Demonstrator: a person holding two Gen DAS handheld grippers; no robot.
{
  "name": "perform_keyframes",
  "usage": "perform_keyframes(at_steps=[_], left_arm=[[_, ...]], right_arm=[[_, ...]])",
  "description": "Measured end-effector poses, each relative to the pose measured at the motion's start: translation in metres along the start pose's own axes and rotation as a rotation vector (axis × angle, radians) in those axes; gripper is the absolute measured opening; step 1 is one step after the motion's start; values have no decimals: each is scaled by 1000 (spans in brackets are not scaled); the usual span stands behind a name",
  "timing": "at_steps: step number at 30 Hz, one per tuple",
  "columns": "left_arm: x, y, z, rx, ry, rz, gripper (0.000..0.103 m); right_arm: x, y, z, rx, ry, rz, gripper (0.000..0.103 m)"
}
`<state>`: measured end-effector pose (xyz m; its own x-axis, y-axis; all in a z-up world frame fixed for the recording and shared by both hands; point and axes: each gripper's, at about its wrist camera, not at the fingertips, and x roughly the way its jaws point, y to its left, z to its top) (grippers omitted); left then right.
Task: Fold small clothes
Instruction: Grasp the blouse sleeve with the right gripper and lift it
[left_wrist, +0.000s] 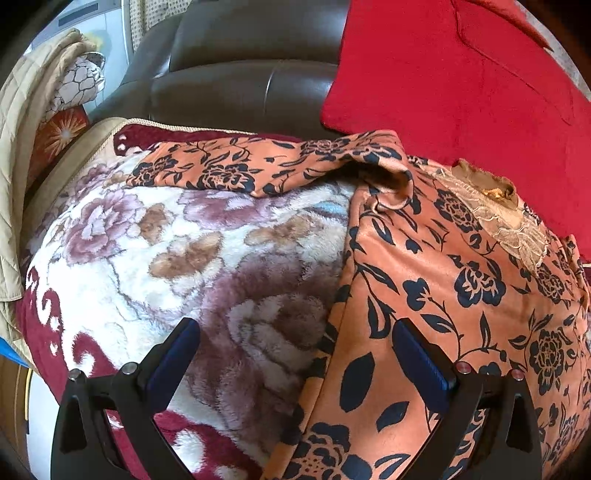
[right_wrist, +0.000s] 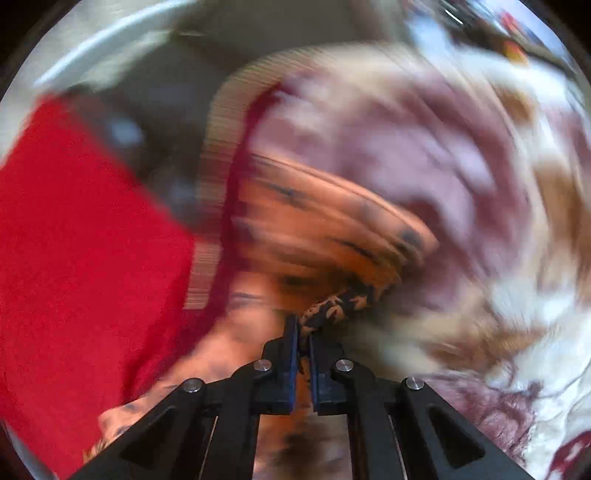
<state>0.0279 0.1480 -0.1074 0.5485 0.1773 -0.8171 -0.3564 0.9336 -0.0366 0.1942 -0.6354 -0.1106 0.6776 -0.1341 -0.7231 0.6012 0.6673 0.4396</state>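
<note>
Folding is under way: the right gripper has its fingers pinching a bunched edge of the orange flowered garment, which lies on the fleece blanket near the red cushion. The left gripper hovers with fingers spread over the garment's left edge. Next, likely, that edge needs gripping so both ends carry over evenly.

Matt orange floral cloth garment lies on plush fleece blanket before glossy leather sofa.

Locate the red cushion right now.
Left wrist view: the red cushion is upper right, leaning on the brown sofa, just behind the orange floral garment. Right wrist view, blurred: it fills the left.
</note>
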Motion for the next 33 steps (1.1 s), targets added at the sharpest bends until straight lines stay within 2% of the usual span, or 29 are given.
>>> perform_keyframes(at_steps=[3,5,7,10,11,12,13,14,15,16,18,19,23,25,29,31,32,33], left_arm=[[-6,5,1,-13,-21,-16,103],[-11,7,1,-31,-33,-33,103],[-18,9,2,-42,-44,-57,103],[-32,8,4,-33,-77,-74,103],[-35,7,5,-29,-84,-80,103],[-37,7,7,-27,-87,-86,103],[-39,6,10,-28,-84,-97,103],[-40,4,13,-31,-80,-109,103],[-41,1,17,-33,-76,-127,103],[-41,-4,23,-31,-66,-160,103],[-41,-15,31,-18,-57,-195,103],[-41,-26,37,-1,-64,-220,103],[-26,-77,58,91,-41,-287,103],[-5,-106,72,109,21,-340,103],[39,-149,91,56,167,-403,103],[60,-163,94,12,231,-409,96],[70,-169,94,-10,267,-418,86],[84,-175,93,-27,318,-415,58]], right_arm=[[-62,84,-7,-207,-93,132,6],[-109,148,-33,-348,-134,242,6],[-148,204,-73,-453,-131,373,6],[-180,267,-159,-579,-58,538,7],[-180,280,-187,-601,-28,573,9],[-174,299,-227,-658,37,599,10],[-164,307,-250,-691,92,617,14],[-144,314,-283,-707,190,631,40],[-130,317,-301,-706,252,618,86],[-111,316,-321,-707,320,599,93],[-84,305,-337,-681,392,561,92],[-80,295,-334,-641,403,575,92],[-89,253,-304,-521,353,608,92],[-93,227,-292,-457,342,597,92],[-103,194,-268,-381,321,611,92],[-107,183,-267,-370,318,618,92],[-111,180,-266,-365,311,619,92],[-113,173,-263,-365,309,620,92]])
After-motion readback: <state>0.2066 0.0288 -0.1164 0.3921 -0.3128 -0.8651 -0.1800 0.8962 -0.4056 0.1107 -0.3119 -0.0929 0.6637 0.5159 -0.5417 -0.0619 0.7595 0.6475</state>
